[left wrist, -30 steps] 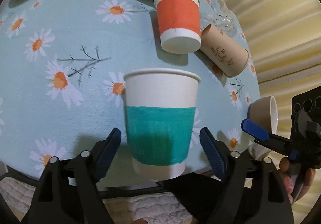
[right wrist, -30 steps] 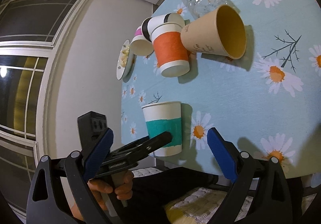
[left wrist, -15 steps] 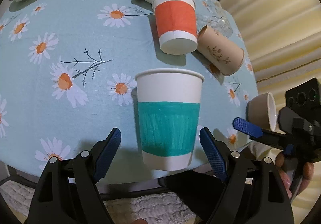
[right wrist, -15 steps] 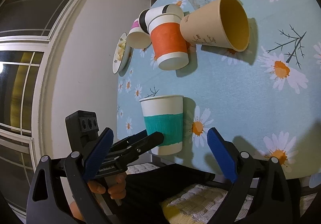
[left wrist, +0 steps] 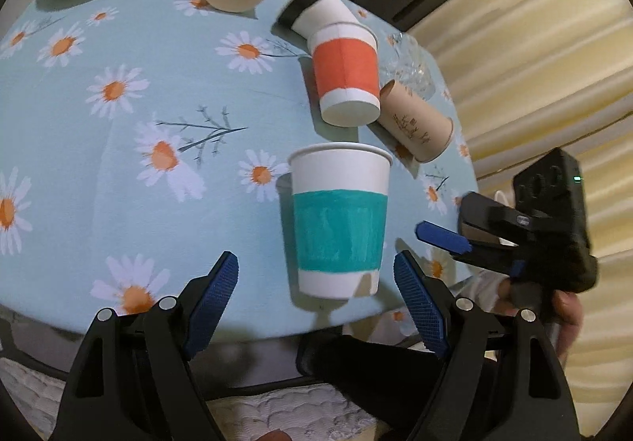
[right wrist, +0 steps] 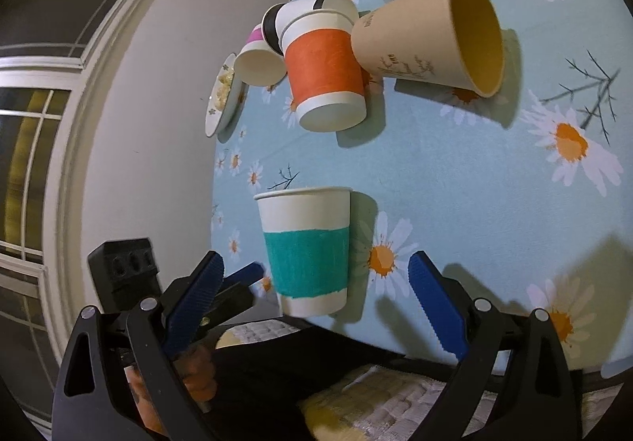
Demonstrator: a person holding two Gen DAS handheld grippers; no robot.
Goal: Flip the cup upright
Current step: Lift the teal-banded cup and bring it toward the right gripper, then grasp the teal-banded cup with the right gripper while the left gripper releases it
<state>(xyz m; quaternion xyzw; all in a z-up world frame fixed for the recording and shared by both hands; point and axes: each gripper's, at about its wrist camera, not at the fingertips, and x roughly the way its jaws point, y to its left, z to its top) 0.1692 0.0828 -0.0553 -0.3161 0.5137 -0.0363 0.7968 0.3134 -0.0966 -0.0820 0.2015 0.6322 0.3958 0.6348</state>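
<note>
Paper teal-band cup (left wrist: 339, 225) stands upright, light, crushable; if regripping, pinch mid-band gently. Both grippers, left gripper (left wrist: 316, 275) & right gripper (right wrist: 316, 275), gape, holding nothing.

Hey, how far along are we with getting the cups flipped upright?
Done: the teal cup stands upright near the table edge, rim up. In hand: nothing; the left gripper and right gripper are both open, clear of it. Left: the orange cup, tan cup and black-rimmed cup lie on their sides.
</note>
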